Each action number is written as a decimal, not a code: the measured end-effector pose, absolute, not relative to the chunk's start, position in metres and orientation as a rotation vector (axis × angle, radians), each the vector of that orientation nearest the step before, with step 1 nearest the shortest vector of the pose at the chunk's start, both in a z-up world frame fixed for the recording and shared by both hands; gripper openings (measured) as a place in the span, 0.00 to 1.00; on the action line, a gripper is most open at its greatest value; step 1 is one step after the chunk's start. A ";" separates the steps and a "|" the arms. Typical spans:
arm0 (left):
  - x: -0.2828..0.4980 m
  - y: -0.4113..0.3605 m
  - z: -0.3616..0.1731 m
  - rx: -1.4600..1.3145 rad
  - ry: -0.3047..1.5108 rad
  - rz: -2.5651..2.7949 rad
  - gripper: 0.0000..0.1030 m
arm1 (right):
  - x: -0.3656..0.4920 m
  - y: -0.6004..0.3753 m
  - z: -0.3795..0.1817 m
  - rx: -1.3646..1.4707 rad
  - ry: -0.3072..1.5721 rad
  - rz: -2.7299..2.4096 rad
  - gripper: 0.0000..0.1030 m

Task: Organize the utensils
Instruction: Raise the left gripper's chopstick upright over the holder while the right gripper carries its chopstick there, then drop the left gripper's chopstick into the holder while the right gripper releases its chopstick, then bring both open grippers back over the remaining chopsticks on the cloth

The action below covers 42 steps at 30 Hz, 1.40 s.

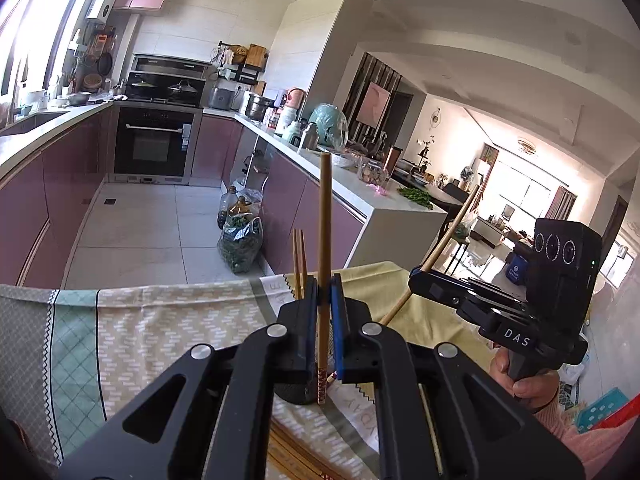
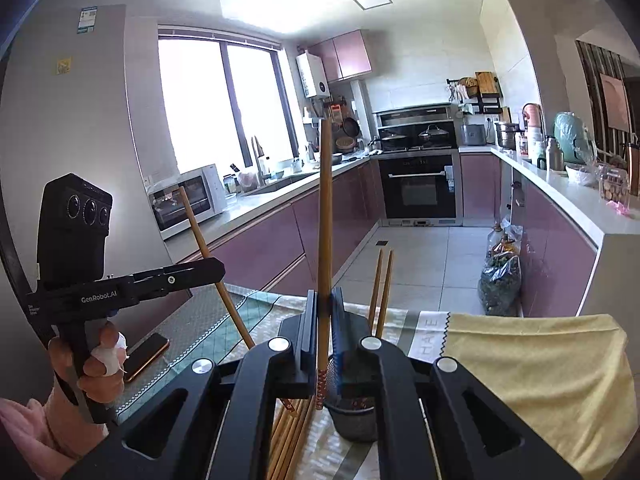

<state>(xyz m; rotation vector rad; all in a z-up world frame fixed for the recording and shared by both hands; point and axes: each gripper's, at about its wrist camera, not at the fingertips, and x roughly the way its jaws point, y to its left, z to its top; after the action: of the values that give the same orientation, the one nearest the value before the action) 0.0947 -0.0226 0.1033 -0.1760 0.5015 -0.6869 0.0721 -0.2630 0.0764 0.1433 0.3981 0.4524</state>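
My left gripper (image 1: 325, 292) is shut on a wooden chopstick (image 1: 325, 216) held upright, its patterned end low over a dark cup (image 1: 294, 394). Two chopsticks (image 1: 299, 258) stand in that cup. My right gripper (image 2: 325, 306) is shut on another chopstick (image 2: 325, 208), upright, its patterned end just left of the dark cup (image 2: 354, 418) holding two chopsticks (image 2: 382, 288). Several loose chopsticks (image 2: 290, 436) lie on the cloth below. The right gripper (image 1: 424, 272) shows in the left view with its chopstick (image 1: 452, 232) slanted; the left gripper (image 2: 218, 270) shows in the right view.
The table has a patterned cloth (image 1: 160, 320) and a yellow cloth (image 2: 532, 372). A phone (image 2: 146, 356) lies on the table at the left. A kitchen with purple cabinets, an oven (image 2: 418, 192) and bags on the floor (image 1: 240, 244) lies beyond the table.
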 end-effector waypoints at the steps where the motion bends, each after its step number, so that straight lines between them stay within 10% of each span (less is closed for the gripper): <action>1: 0.098 -0.025 0.107 -0.175 0.492 -0.684 0.07 | 0.074 -0.264 0.079 0.141 0.387 0.445 0.05; 29: 0.162 -0.096 0.041 0.051 0.753 -0.634 0.07 | 0.155 -0.248 0.012 0.115 0.707 0.405 0.06; 42: 0.136 -0.071 0.042 0.008 0.675 -0.564 0.30 | 0.136 -0.255 0.015 0.157 0.658 0.411 0.16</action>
<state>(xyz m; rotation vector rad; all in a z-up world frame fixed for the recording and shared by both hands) 0.1363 -0.0712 0.0423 0.0084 0.6750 -0.5645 0.1361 -0.2553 0.0146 0.1567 0.6579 0.4111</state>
